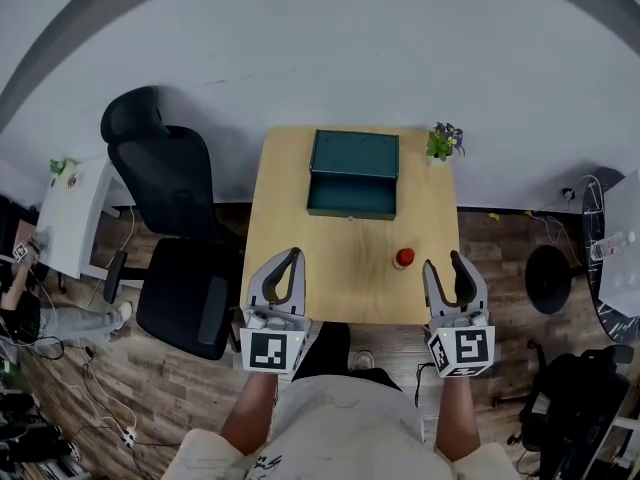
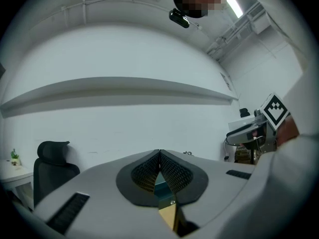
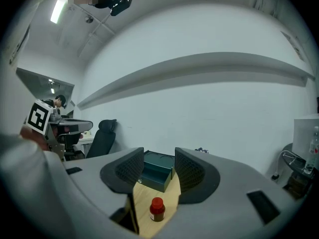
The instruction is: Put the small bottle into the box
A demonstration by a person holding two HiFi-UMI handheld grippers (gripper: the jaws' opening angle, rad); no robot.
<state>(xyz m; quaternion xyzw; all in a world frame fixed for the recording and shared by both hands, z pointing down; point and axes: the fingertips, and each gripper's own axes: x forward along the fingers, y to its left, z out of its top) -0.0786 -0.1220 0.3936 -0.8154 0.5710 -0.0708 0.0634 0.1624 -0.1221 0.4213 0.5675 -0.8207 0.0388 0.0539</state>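
Observation:
A small dark bottle with a red cap stands upright on the wooden table, right of its middle and near the front edge. In the right gripper view the bottle stands on the table just below the jaws. A dark green box lies open at the table's back, lid raised; the same box shows between the right jaws. My right gripper is open and empty, near the front right edge beside the bottle. My left gripper is shut with nothing in it, at the front left edge.
A small potted plant stands at the table's back right corner. A black office chair sits to the left of the table. A white side table is further left, and a stool stands to the right.

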